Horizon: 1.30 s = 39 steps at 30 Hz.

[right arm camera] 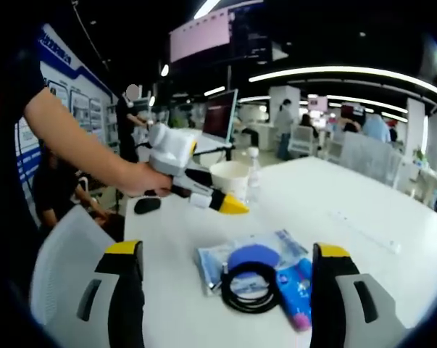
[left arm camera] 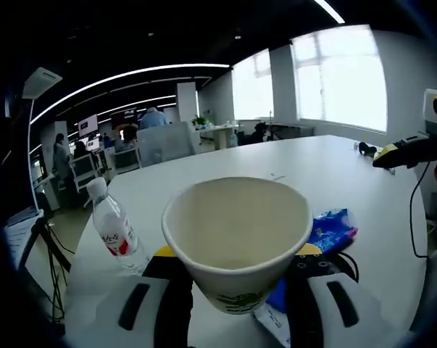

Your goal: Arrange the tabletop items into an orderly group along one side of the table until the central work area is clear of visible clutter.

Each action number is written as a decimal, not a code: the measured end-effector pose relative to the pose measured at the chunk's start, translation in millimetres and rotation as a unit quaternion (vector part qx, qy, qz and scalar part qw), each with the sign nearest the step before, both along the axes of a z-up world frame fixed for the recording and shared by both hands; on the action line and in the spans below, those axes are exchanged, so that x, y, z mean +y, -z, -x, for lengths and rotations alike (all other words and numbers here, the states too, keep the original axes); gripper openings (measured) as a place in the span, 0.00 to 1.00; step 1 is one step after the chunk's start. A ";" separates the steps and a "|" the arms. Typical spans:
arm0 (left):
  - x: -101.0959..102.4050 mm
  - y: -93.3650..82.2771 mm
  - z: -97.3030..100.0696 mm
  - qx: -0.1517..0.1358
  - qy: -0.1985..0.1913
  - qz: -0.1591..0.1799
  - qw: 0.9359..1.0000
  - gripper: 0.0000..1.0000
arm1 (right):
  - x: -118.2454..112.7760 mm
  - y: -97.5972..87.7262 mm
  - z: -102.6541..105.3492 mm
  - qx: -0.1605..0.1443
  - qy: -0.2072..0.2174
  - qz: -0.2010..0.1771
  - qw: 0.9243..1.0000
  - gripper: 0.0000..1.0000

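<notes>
Left gripper view: a clear water bottle [left arm camera: 115, 228] with a red-and-white label stands on the white table [left arm camera: 334, 163] just left of the paper cup [left arm camera: 236, 235], which sits clamped between the left gripper's [left arm camera: 236, 308] two jaws, its open mouth facing the camera. Just right of the cup lies a blue packet [left arm camera: 333, 228], and far beyond it the right gripper's [left arm camera: 392, 154] yellow-tipped jaw reaches in from the edge.

Right gripper view: a person's hand [right arm camera: 142, 180] holds the left gripper [right arm camera: 217, 197] against the paper cup [right arm camera: 229, 178], with the bottle [right arm camera: 253, 174] just right of the cup. Nearer the camera than the cup, a clear bag [right arm camera: 222, 257], a black cable coil [right arm camera: 251, 286] and a blue tube [right arm camera: 296, 288] lie between the right gripper's [right arm camera: 229, 297] jaws, which stand wide apart, touching none of them.
</notes>
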<state>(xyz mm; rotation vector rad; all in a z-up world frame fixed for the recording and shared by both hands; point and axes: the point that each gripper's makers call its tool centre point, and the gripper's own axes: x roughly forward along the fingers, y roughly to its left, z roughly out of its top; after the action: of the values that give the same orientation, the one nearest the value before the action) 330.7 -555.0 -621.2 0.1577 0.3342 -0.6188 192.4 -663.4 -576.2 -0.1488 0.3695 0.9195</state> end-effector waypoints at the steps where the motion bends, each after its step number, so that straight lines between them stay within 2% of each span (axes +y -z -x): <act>1: 0.0 0.9 -1.3 0.001 0.000 -0.001 1.000 0.48 | -0.1 1.7 0.1 0.001 0.001 0.001 1.000 0.95; 11: 7.3 14.4 -26.4 -0.008 -0.011 -0.016 1.000 0.48 | -2.5 18.4 0.8 0.018 0.006 0.006 1.000 0.93; 23: 12.4 33.9 -50.7 -0.002 -0.023 -0.020 1.000 0.48 | -16.3 31.4 -5.7 0.024 0.037 0.015 0.999 0.93; 25: 13.9 36.1 -56.0 -0.002 -0.029 -0.018 0.999 0.48 | -20.0 36.0 -6.9 0.022 0.046 0.021 0.998 0.93; 27: 14.9 38.5 -60.6 0.000 -0.033 -0.016 0.999 0.48 | -24.5 43.4 -7.9 0.031 0.055 0.031 0.998 0.93; 39: 16.9 59.6 -83.7 0.014 -0.042 -0.019 0.999 0.48 | -33.8 53.1 -13.1 0.044 0.067 0.031 0.996 0.92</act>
<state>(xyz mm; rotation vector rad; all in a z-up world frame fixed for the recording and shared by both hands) 414.4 -538.0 -680.8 0.1706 0.3786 -0.5327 205.5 -697.2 -629.2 -0.1392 0.4837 0.7830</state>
